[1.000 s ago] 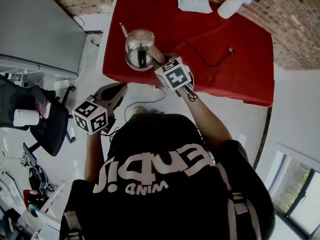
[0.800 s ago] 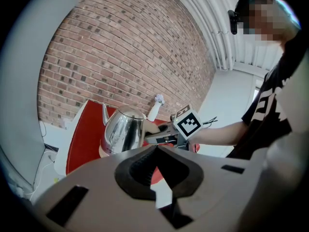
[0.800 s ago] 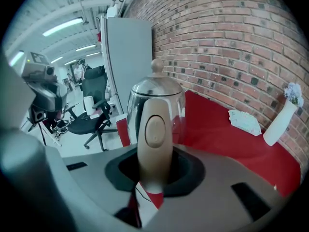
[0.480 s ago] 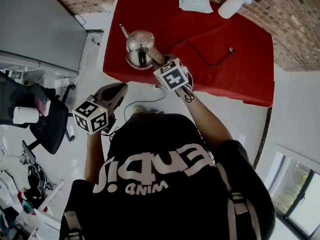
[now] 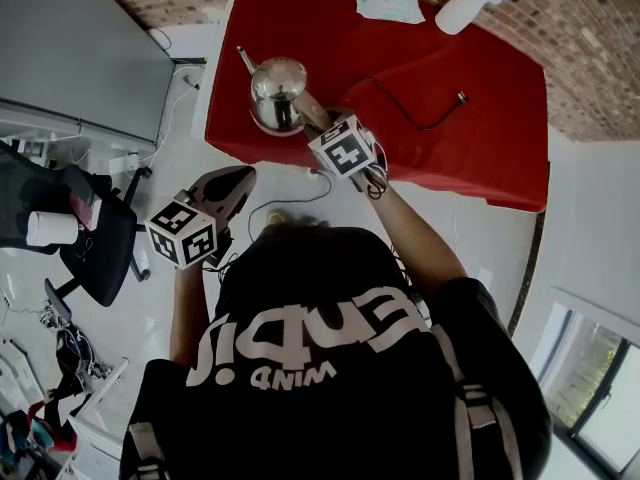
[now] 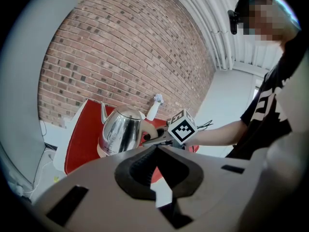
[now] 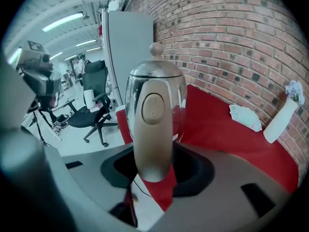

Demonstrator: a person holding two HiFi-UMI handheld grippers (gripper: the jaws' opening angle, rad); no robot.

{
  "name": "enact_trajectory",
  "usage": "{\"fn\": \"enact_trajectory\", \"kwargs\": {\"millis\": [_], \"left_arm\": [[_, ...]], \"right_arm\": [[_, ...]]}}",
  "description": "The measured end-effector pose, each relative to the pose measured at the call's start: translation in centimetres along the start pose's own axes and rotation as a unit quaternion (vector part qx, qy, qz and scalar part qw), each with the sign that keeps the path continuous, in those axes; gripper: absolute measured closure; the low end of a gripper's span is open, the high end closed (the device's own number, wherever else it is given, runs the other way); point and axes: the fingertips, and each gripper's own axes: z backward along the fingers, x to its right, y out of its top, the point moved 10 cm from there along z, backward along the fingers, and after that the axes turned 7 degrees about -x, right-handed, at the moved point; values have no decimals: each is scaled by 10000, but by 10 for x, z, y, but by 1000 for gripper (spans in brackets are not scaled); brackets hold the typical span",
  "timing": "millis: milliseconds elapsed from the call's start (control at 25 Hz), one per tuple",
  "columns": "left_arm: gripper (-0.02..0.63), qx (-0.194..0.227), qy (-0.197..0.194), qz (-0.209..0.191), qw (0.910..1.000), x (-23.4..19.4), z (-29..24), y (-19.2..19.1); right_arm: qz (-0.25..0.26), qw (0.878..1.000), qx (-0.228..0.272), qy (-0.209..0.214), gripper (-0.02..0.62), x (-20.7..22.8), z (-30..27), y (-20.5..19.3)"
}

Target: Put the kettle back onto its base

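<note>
Head view: a red table (image 5: 480, 138) stands against a brick wall. A shiny steel kettle (image 5: 278, 88) stands near the table's front left corner. A loose cable (image 5: 420, 123) trails across the middle of the table, and a white vase (image 5: 460, 13) and a paper (image 5: 388, 6) sit by the far edge. The right gripper (image 5: 318, 123) reaches over the front edge to the kettle's handle. The left gripper (image 5: 243, 176) hangs off the table, well apart from the kettle.

Left gripper view: its jaws are together with nothing between them. Beyond them the kettle stands upright on a pale band that looks like its base (image 6: 107, 152), so the placing seems done.

Right gripper view: the tan handle (image 7: 153, 124) stands upright between the jaws, which are opening. A gap shows on each side, so the pads no longer press on the handle.

The kettle looks rigid, and its polished body looks slippery. It is likely heavy if filled. The handle is the sensible place to take hold, since the round body would probably slide in a grip.
</note>
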Motion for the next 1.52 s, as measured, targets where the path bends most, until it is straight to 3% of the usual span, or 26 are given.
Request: {"fn": "enact_trajectory", "kwargs": {"millis": [160, 920, 1520], "left_arm": [[597, -14, 7, 4, 10000, 2, -1, -2], [597, -32, -172, -128, 9998, 20, -6, 0], [597, -142, -328, -170, 9992, 34, -8, -6]], "right_arm": [[-80, 9999, 4, 146, 364, 1, -2, -3], [92, 9990, 374, 235, 360, 8, 49, -26], [455, 9850, 1655, 169, 378, -37, 177, -32]]}}
